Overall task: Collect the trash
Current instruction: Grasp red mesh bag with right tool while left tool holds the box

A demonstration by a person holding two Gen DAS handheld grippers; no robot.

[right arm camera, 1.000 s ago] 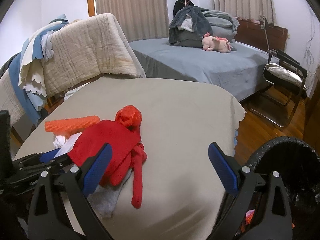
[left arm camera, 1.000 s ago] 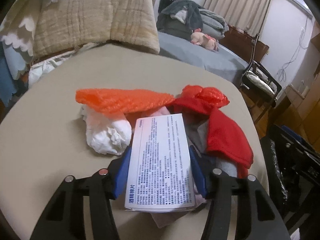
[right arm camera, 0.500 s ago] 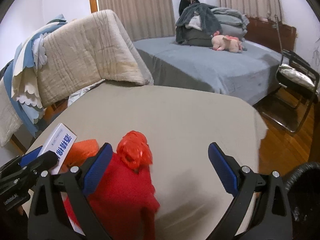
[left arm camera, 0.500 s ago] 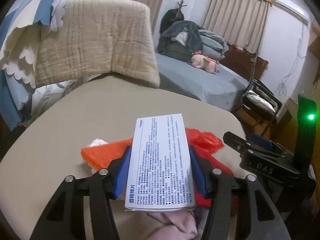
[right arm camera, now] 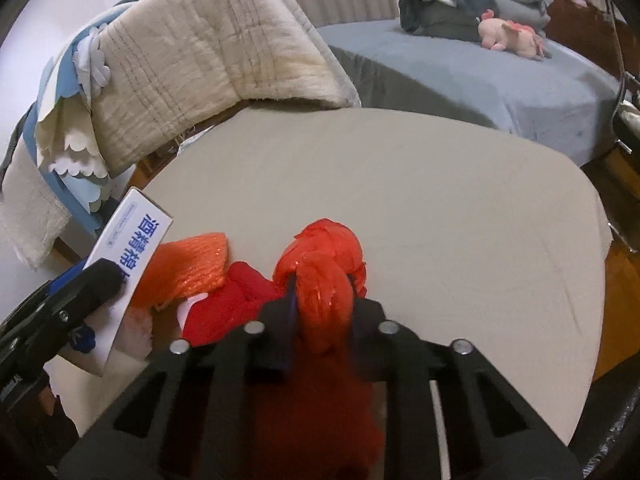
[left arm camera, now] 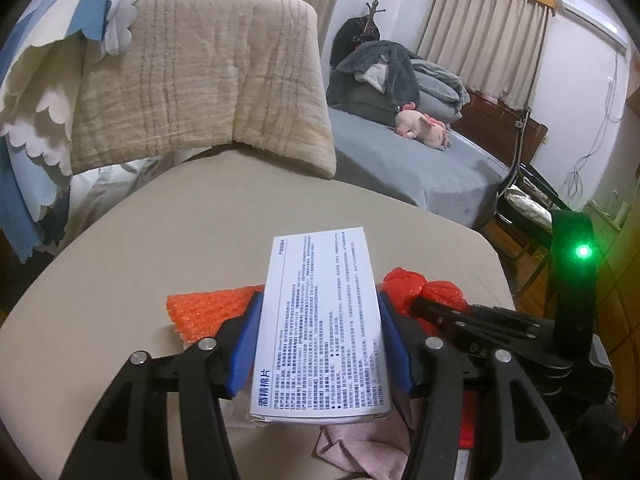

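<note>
Right claw (right arm camera: 322, 300) now clamps red bag (right arm camera: 324, 264); beige table (right arm camera: 440, 208), bed (right arm camera: 480, 68) behind.

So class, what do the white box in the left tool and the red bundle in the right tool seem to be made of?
White box: probably thin cardboard, smooth printed finish; it has flat faces and crisp edges.
Red bundle: likely thin plastic film, glossy; it shows shiny crinkles and is knotted.

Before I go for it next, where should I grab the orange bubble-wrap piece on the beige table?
Take the orange bubble-wrap piece by its free left end, coming from above with the fingers across its narrow width. It lies flat and long on the beige table; its right end is tucked under the white printed box in the left gripper.
</note>
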